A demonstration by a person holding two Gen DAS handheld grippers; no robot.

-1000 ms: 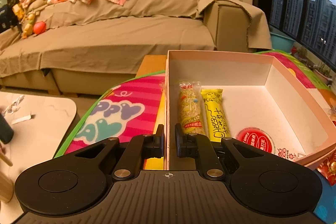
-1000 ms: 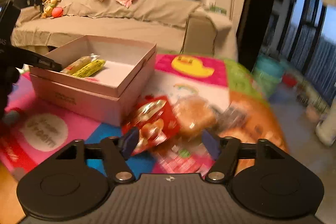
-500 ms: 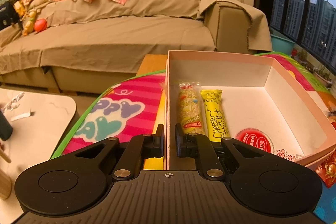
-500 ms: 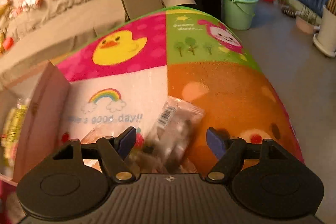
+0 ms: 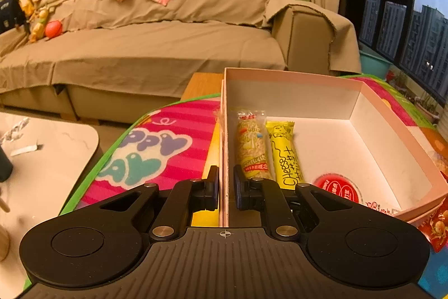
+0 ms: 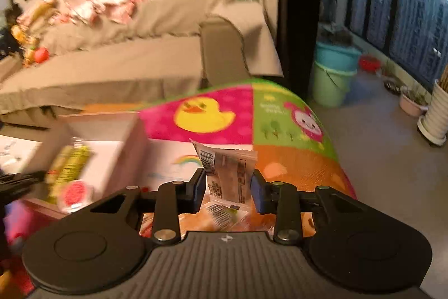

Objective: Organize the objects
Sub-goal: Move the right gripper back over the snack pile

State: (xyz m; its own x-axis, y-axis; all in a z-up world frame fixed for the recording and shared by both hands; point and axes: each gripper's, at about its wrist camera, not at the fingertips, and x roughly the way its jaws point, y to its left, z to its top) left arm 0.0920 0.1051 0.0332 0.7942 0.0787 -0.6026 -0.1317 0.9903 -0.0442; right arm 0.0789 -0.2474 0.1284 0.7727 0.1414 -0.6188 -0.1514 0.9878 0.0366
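My left gripper (image 5: 225, 188) is shut on the near left wall of the pink box (image 5: 280, 76). Inside the box lie a clear noodle snack pack (image 5: 252, 143), a yellow cheese stick pack (image 5: 283, 150) and a red round sticker (image 5: 337, 188). My right gripper (image 6: 227, 188) is shut on a clear snack packet with a barcode (image 6: 225, 170) and holds it lifted above the colourful mat (image 6: 282, 114). The box also shows in the right wrist view (image 6: 112, 131), left of the packet.
A red snack bag (image 5: 436, 226) lies beside the box at the right. More packets (image 6: 224, 215) lie on the mat under my right gripper. A covered sofa (image 5: 140, 46) stands behind. A white table (image 5: 42, 159) is to the left. Buckets (image 6: 333, 74) stand on the floor.
My right gripper has closed on the barcode packet and lifted it off the mat, swinging left toward the box. My left gripper has kept its hold on the box wall.
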